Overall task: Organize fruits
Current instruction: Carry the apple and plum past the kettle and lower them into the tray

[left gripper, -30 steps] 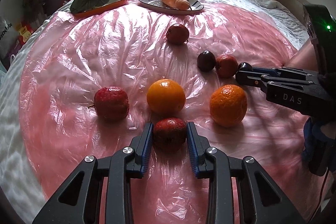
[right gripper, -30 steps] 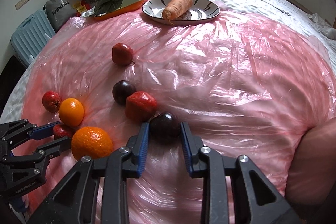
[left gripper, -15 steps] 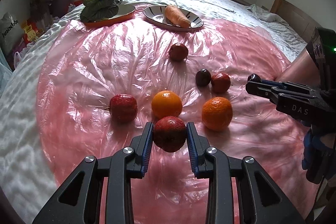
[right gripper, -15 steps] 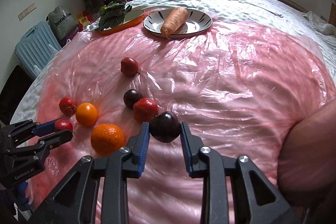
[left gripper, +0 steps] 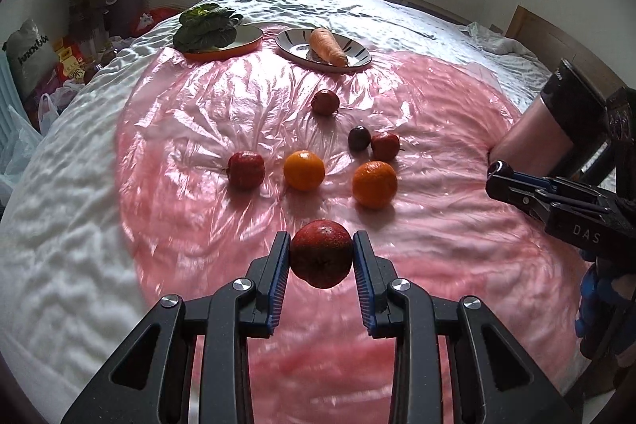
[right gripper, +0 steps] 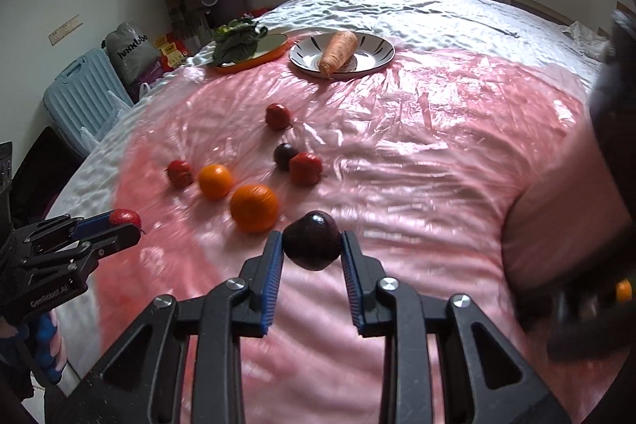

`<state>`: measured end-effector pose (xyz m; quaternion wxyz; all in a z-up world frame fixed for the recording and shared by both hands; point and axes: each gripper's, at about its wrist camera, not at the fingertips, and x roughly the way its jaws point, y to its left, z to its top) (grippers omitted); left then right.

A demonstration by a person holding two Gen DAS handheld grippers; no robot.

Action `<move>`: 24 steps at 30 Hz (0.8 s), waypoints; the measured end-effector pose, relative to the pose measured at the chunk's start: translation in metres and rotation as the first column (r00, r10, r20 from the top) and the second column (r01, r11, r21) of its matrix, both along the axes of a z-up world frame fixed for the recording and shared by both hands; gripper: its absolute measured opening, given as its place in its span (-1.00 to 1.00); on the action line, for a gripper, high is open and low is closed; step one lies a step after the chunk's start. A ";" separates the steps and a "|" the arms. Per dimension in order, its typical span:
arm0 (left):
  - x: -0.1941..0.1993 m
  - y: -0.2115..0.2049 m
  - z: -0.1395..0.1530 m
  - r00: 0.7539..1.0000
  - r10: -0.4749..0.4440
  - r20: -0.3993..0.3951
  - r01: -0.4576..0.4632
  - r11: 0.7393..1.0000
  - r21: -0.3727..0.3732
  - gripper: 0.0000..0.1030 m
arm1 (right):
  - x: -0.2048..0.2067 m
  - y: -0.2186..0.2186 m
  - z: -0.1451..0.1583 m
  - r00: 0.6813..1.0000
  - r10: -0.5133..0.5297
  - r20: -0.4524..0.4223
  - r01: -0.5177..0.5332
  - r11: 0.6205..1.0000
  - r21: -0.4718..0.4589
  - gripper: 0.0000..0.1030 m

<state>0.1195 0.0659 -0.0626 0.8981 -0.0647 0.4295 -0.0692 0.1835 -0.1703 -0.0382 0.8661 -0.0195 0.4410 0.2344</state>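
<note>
My left gripper point(left gripper: 321, 257) is shut on a dark red fruit point(left gripper: 321, 252) and holds it above the pink plastic sheet point(left gripper: 198, 106). My right gripper point(right gripper: 312, 245) is shut on a dark purple plum point(right gripper: 312, 240), also raised; it shows at the right of the left wrist view point(left gripper: 497, 173). On the sheet lie two oranges point(left gripper: 304, 169) point(left gripper: 374, 183), a red fruit point(left gripper: 245, 169) at the left, a dark plum point(left gripper: 359, 138) touching a red fruit point(left gripper: 384, 146), and a red fruit point(left gripper: 325, 102) farther back.
A white plate point(left gripper: 359, 60) with a carrot point(left gripper: 328, 47) and an orange dish point(left gripper: 246, 40) with leafy greens point(left gripper: 206, 28) stand at the back of the bed. Bags and a blue suitcase point(right gripper: 79, 94) stand on the floor at the left.
Both grippers have lifted up and back from the sheet, each carrying its fruit. The fruits left on the sheet have not moved.
</note>
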 end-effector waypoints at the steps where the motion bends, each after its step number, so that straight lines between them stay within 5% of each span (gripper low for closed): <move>1: -0.006 -0.001 0.002 1.000 0.002 0.002 -0.002 1.000 0.000 -0.48 | -0.008 -0.003 0.003 1.000 -0.001 0.004 0.001 1.000 0.003 -0.07; 13: -0.075 -0.035 0.024 0.998 -0.044 0.034 0.044 0.999 -0.014 -0.48 | -0.090 -0.067 0.018 0.995 -0.093 0.021 0.093 0.996 0.000 -0.07; 24: -0.105 -0.107 0.037 0.984 -0.169 0.054 0.171 0.984 -0.038 -0.48 | -0.132 -0.149 0.027 0.973 -0.227 0.044 0.228 0.974 -0.015 -0.07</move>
